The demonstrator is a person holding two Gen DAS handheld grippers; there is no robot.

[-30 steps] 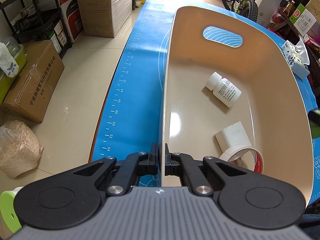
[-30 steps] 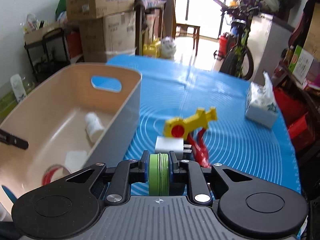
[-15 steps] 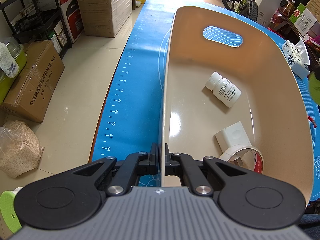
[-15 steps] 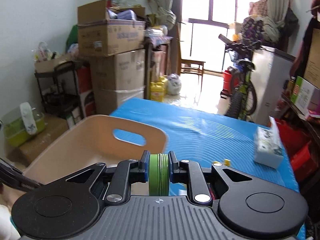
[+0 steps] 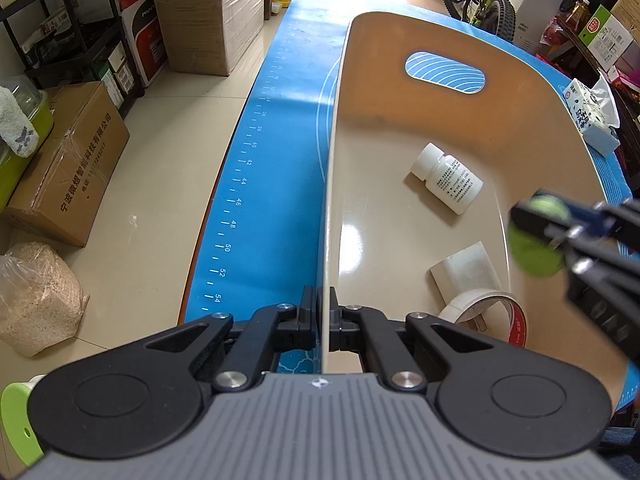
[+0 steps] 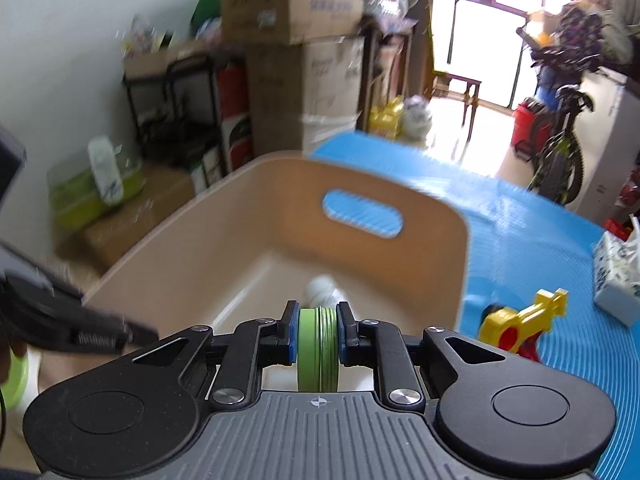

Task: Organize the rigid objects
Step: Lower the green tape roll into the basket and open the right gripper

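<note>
Your left gripper [image 5: 323, 322] is clamped on the beige bin [image 5: 360, 128]'s near-left wall, right gripper [image 6: 318, 330] gripping the green tin [image 6: 318, 354] over the bin.

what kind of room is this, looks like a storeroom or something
Probably a lived-in room at home doubling as storage: stacked cardboard boxes along the wall, a bicycle parked by the bright window, and a loaded metal shelf beside the table.

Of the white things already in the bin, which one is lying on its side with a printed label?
The white pill bottle mid-bin, lying on its side with its cap toward the handle cutout. The tape roll is a ring with a red inner core, and the white block beside it is plain.
</note>
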